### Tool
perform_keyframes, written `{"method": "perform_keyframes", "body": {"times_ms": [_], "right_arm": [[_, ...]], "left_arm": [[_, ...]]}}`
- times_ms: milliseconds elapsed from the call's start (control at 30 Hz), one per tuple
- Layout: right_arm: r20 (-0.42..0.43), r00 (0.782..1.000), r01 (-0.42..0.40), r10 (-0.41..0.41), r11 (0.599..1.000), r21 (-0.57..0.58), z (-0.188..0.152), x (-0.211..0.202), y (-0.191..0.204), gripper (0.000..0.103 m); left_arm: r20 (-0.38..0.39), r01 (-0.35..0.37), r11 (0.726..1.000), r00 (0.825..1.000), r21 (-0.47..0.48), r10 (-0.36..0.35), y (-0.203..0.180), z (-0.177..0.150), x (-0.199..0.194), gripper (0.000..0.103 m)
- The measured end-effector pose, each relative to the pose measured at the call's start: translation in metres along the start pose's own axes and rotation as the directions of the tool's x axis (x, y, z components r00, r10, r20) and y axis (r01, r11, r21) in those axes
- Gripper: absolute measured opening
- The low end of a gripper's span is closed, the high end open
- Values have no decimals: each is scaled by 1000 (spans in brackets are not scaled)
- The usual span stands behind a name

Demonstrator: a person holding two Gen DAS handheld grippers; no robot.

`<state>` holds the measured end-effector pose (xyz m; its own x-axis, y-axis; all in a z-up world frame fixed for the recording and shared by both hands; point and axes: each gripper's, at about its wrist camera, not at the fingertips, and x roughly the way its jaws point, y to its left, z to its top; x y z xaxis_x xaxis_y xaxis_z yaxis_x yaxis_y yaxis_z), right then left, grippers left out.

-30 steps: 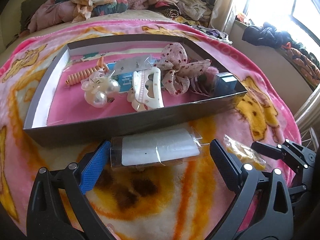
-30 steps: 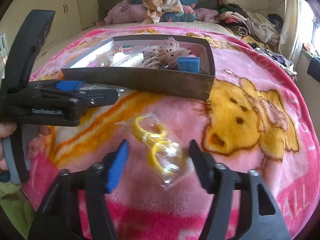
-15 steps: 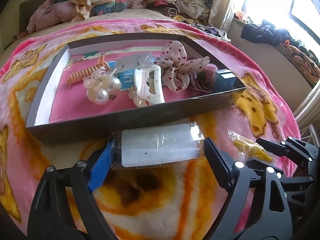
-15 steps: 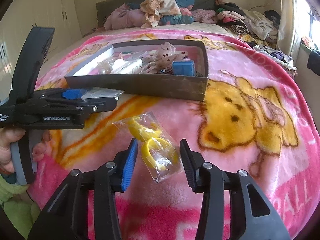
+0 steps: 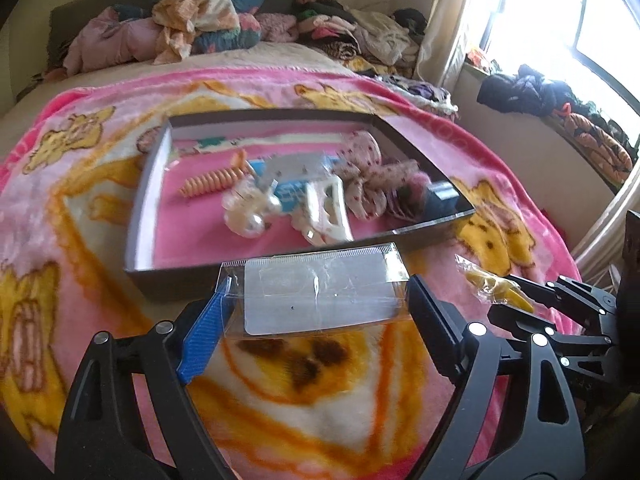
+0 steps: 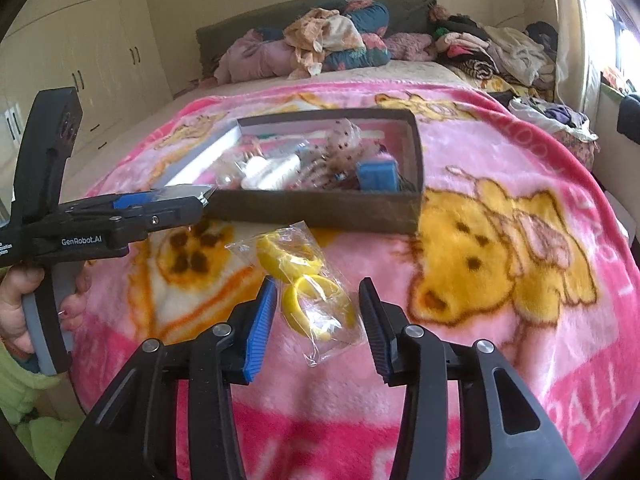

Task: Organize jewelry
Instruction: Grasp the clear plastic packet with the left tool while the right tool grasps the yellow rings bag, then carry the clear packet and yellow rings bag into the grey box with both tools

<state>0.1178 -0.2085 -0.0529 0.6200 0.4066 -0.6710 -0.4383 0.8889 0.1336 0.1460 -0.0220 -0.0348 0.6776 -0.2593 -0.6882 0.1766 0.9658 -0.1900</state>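
Observation:
A clear packet with a white card [image 5: 320, 292] hangs just above the pink blanket, in front of the dark box's near wall [image 5: 176, 284]. My left gripper [image 5: 316, 300] is shut on it, pads on its two short ends; the right wrist view shows that gripper [image 6: 200, 204] side-on. A clear bag of yellow rings [image 6: 296, 264] sits between the right gripper's [image 6: 319, 292] pads, shut on it and raised off the blanket. The left wrist view shows the bag [image 5: 492, 288] at the right gripper's tips. The box [image 6: 320, 212] holds a white claw clip [image 5: 326, 212], pearls [image 5: 248, 216] and a spotted scrunchie [image 5: 368, 176].
The cartoon-print pink blanket [image 6: 500, 280] covers the bed. Piled clothes [image 5: 200, 28] lie at the headboard and along the right side under the window [image 5: 560, 20]. Wardrobes [image 6: 80, 60] stand at the left. A person's hand [image 6: 24, 300] grips the left tool's handle.
Both grippers narrowed onto their packets. The left one has risen with the clear packet, now level with the box's rim; the right one has lifted the bag of yellow rings.

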Motion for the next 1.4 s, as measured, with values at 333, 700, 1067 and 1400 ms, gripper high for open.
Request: {"method": "perform_keyframes", "body": {"times_ms": [333, 700, 1067, 1400], "right_arm": [[13, 1000, -11, 11, 999, -39, 30, 18, 19, 41], [13, 1000, 10, -10, 999, -46, 58, 39, 21, 41], [1, 999, 44, -44, 998, -49, 81, 67, 17, 41], [-24, 995, 100, -101, 994, -37, 92, 92, 7, 41]], "left_arm": [[32, -30, 999, 999, -35, 31, 26, 12, -3, 77], [56, -43, 997, 997, -60, 46, 48, 27, 6, 77], [52, -61, 996, 997, -67, 64, 63, 41, 21, 77], [35, -61, 995, 997, -81, 64, 72, 56, 39, 77]]}}
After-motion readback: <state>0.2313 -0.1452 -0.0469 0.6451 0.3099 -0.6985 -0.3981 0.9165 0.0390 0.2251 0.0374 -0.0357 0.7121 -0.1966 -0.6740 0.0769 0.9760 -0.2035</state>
